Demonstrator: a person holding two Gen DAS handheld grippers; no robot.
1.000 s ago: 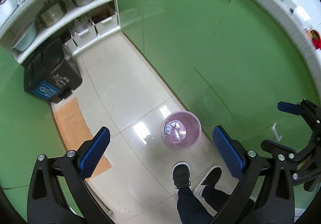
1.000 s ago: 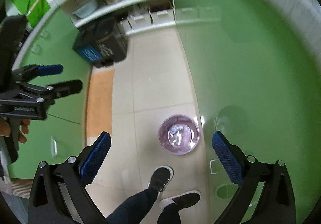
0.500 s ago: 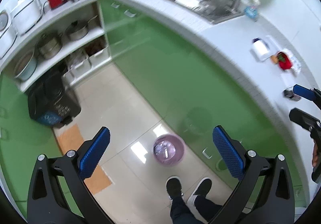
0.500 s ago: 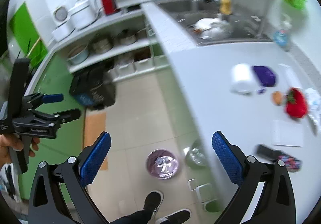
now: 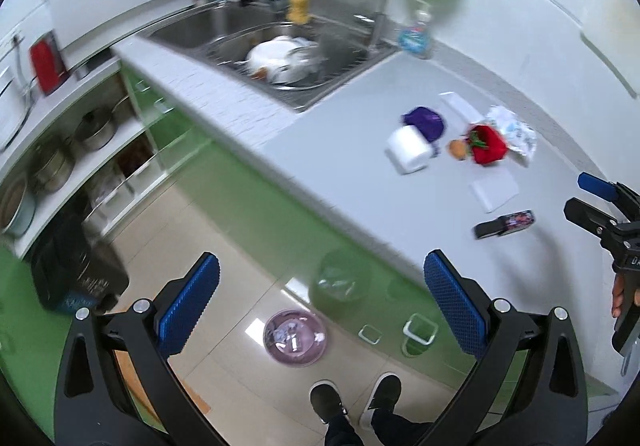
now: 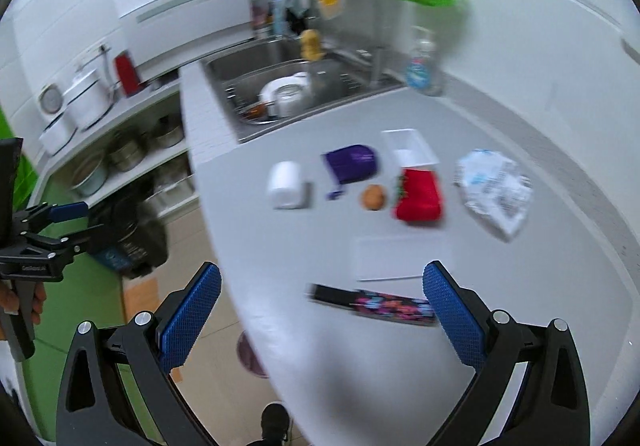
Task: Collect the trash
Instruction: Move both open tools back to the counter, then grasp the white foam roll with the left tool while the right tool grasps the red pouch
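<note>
A pink waste bin with scraps in it stands on the floor below the counter; only its edge shows in the right wrist view. On the grey counter lie a crumpled white wrapper, a red packet, an orange round thing, a purple pouch, a white roll, a white sheet and a dark patterned wrapper. My left gripper is open and empty above the floor. My right gripper is open and empty above the counter's front part.
A sink with dishes lies at the counter's far end, a soap bottle beside it. Green cabinet fronts run under the counter. Open shelves with pots and a black bin stand at left.
Both grippers have risen from floor level to above the counter and tilted up. The view has gone from the bin and cabinet fronts to the counter top. Both stay open.
</note>
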